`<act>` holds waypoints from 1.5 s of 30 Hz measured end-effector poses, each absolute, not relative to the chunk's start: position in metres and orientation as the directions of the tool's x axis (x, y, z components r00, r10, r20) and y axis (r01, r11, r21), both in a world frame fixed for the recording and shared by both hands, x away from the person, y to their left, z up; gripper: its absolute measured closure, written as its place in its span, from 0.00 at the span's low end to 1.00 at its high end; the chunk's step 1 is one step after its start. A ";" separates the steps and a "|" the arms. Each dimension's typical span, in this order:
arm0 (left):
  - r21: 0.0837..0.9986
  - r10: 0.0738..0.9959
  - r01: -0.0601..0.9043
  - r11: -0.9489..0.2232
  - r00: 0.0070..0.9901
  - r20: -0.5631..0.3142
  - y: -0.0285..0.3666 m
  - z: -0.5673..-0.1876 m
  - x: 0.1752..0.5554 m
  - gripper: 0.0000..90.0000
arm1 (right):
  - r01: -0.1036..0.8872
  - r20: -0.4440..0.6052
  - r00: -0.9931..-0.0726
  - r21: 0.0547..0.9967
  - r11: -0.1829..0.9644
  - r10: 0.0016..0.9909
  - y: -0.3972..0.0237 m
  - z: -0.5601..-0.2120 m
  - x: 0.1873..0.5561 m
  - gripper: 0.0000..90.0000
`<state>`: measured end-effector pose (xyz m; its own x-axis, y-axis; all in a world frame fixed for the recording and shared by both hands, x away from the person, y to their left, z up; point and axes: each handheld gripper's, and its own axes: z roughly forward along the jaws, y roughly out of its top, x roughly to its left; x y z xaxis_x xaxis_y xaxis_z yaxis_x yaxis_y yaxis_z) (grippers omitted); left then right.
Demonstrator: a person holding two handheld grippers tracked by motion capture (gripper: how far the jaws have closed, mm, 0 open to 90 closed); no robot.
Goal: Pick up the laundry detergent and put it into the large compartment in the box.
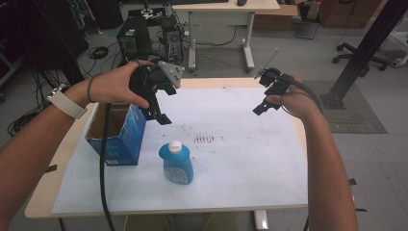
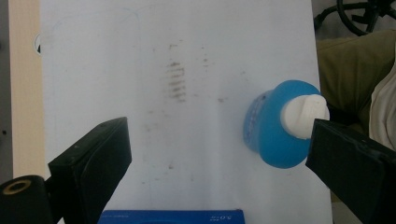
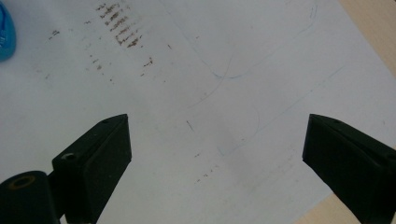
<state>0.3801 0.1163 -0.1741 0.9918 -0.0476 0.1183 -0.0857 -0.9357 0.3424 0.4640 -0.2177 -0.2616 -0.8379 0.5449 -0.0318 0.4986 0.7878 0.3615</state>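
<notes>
The left claw (image 1: pixel 162 117) hangs in the upper left of the high view, above the tabletop (image 1: pixel 41 192), with its jaws spread wide and nothing between them. In the left gripper view the two black jaws rise from the lower corners, far apart, and the right-hand jaw overlaps the edge of the bottle's white cap (image 2: pixel 304 115) in the picture; whether it touches the cap cannot be told. The right claw (image 1: pixel 262 107) sits in the upper right of the high view, also held above the tabletop, jaws wide apart and empty; in the right gripper view only stained white paper (image 3: pixel 224 56) lies between them.

One blue bottle (image 1: pixel 176 164) stands upright at the lower centre of the high view, on the white paper, just right of one open blue cardboard box (image 1: pixel 117 135) at the left. There are two claws, one in each hand: the left hand (image 1: pixel 115 86) wears a dark band at the wrist and a white watch (image 1: pixel 67 103) on the forearm. One patch of brown smears (image 1: pixel 205 139) marks the paper at the centre of the frame.
</notes>
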 end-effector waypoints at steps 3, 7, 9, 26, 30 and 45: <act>0.346 -0.062 -0.098 -0.933 0.991 0.115 0.116 -0.174 0.377 0.07 | 0.500 -0.032 -0.837 0.358 0.789 0.546 -0.218 -0.262 0.464 0.09; 0.350 -0.088 -0.122 -0.929 0.990 0.112 0.114 -0.174 0.373 0.07 | 0.500 -0.026 -0.839 0.358 0.789 0.544 -0.218 -0.262 0.463 0.09; 0.347 -0.097 -0.128 -0.929 0.990 0.105 0.113 -0.175 0.371 0.07 | 0.499 -0.026 -0.840 0.356 0.790 0.542 -0.218 -0.262 0.463 0.09; 0.317 -0.162 -0.172 -0.933 0.985 0.057 0.110 -0.185 0.358 0.08 | 0.502 -0.030 -0.838 0.350 0.790 0.546 -0.218 -0.261 0.461 0.09; 0.314 -0.176 -0.185 -0.931 0.983 0.056 0.109 -0.187 0.354 0.08 | 0.501 -0.032 -0.838 0.349 0.792 0.544 -0.218 -0.261 0.461 0.09; 0.293 -0.202 -0.206 -0.933 0.978 0.046 0.104 -0.196 0.346 0.07 | 0.501 -0.031 -0.838 0.352 0.790 0.545 -0.218 -0.261 0.460 0.09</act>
<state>0.3456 0.1042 -0.1960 0.9784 -0.2016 0.0463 -0.2062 -0.9335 0.2934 0.4602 -0.2175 -0.2608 -0.8377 0.5452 -0.0312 0.5013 0.7904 0.3521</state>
